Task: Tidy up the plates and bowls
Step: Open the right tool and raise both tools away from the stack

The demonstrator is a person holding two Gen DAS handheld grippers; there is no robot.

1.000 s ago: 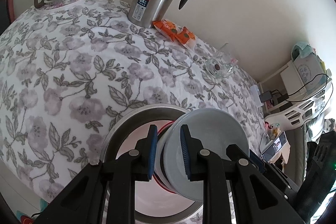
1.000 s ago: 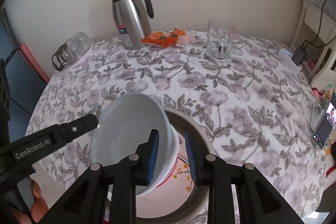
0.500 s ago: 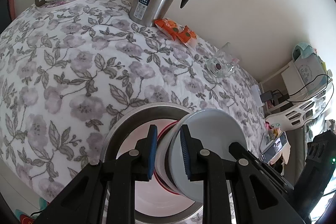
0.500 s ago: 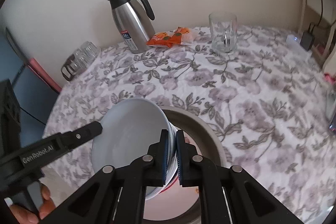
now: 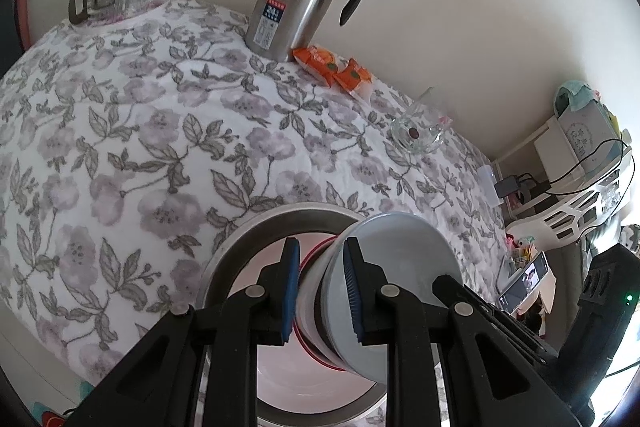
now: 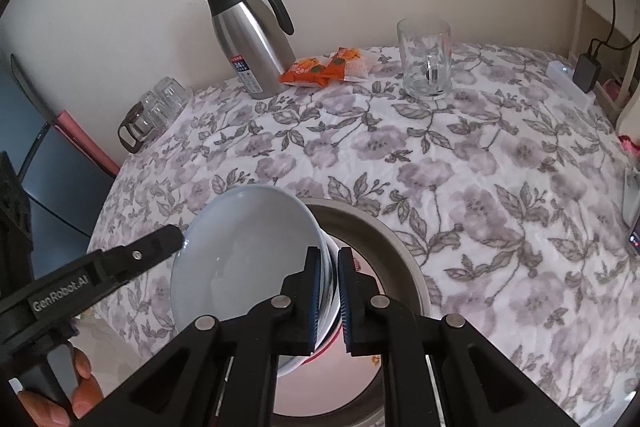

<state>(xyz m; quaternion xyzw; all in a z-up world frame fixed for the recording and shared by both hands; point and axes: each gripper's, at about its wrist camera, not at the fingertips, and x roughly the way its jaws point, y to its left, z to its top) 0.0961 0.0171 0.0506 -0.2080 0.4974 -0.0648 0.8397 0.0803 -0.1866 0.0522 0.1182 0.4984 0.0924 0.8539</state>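
A stack of nested bowls, light grey-blue one (image 5: 400, 279) on the open side with white, red-rimmed ones behind it, is held tilted on edge over a steel basin (image 5: 256, 239). My left gripper (image 5: 322, 291) is shut on the stack's rim. My right gripper (image 6: 329, 303) is shut on the opposite rim of the grey-blue bowl (image 6: 244, 251), whose hollow faces the right wrist camera. The basin (image 6: 400, 255) holds a pink-white plate (image 6: 344, 379). The left gripper's finger (image 6: 160, 243) shows at the bowl's far edge.
On the floral tablecloth: a steel thermos jug (image 6: 252, 39), orange snack packets (image 6: 320, 69), a glass mug (image 6: 426, 59), several small glasses with a glass pot (image 6: 154, 111). A phone (image 5: 524, 279) and a white shelf with cables (image 5: 580, 179) lie past the table's right edge.
My right gripper has closed from open onto the bowl's rim. The bowl stack has lifted and tilted slightly; my left gripper keeps its hold.
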